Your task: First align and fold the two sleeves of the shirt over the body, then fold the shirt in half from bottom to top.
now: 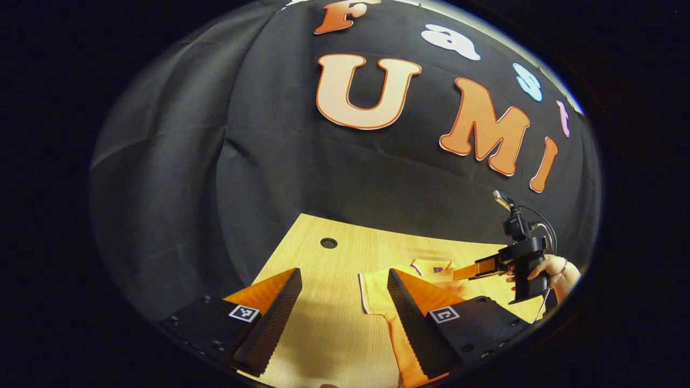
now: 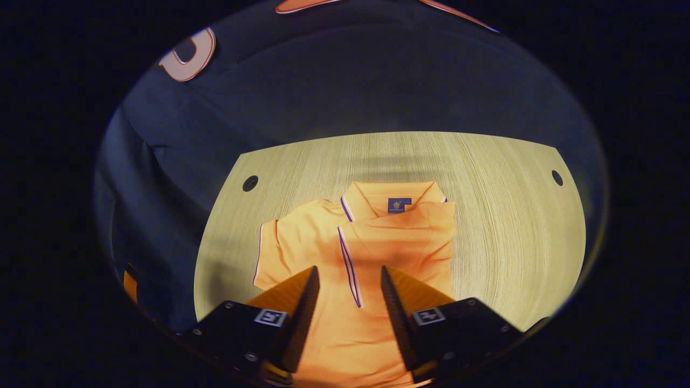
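- In the right gripper view we see the orange polo shirt (image 2: 372,237) lying flat on the wooden table (image 2: 506,215), at the centre of the frame, collar toward the top.
- The sleeve on the right of the frame is folded in over the body; the other short sleeve (image 2: 280,242) is spread out toward the left, its cuff edged with a pale stripe.
- A small blue label (image 2: 399,205) sits inside the collar, and a dark-piped placket runs down the chest.
- The right gripper (image 2: 347,302) hangs above the lower body of the shirt; its jaws stand apart with nothing between them but the cloth below, which we cannot tell whether they touch.
- In the left gripper view the left gripper (image 1: 345,312) occupies the bottom of the frame, jaws wide open and holding nothing, bare table showing in the gap.
- The shirt (image 1: 377,293) lies at lower right of that view, partly behind the right-hand jaw.
- Farther right, a hand (image 1: 550,269) holds the other gripper over the shirt.
- A round hole (image 1: 329,243) pierces the table near its far edge.
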`<state>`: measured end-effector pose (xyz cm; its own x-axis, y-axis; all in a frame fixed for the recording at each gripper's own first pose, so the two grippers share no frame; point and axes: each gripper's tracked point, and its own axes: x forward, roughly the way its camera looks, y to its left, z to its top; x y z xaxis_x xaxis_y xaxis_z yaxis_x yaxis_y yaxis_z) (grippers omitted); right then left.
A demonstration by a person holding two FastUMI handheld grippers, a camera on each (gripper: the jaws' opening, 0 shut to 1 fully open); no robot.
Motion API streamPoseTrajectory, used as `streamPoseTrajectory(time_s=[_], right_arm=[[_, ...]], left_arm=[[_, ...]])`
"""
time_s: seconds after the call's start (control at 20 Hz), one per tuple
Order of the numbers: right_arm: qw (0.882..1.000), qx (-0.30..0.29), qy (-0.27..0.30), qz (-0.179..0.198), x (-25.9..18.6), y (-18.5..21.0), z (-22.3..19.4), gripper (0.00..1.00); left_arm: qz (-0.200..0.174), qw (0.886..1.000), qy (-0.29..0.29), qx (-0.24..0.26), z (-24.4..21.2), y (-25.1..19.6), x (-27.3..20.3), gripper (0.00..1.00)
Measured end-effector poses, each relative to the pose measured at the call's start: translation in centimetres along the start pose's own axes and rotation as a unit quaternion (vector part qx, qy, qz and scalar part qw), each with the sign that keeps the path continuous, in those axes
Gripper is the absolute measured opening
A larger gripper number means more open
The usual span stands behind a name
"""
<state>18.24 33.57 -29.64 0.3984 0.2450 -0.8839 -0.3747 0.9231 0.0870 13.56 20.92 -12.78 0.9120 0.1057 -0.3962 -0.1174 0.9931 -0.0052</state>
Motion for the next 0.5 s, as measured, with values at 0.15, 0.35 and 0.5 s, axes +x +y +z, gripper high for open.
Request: streamPoseTrajectory(time_s=[0.15, 0.35, 0.5], right_arm=[[1.0, 0.011, -0.019, -0.008, -0.7, -0.6, 0.3, 0.99], [0.999, 0.005, -0.046, -0.02, -2.4, -2.2, 0.9, 0.99], [0.996, -0.006, -0.08, -0.028, -4.0, -3.4, 1.7, 0.99]], left_arm=[[-0.011, 1.0, 0.008, -0.008, -0.2, -0.8, 0.2, 0.98], [-0.033, 0.999, 0.022, -0.03, -0.4, -2.9, 0.8, 0.98], [-0.04, 0.998, 0.039, -0.035, -0.3, -4.4, 1.5, 0.98]])
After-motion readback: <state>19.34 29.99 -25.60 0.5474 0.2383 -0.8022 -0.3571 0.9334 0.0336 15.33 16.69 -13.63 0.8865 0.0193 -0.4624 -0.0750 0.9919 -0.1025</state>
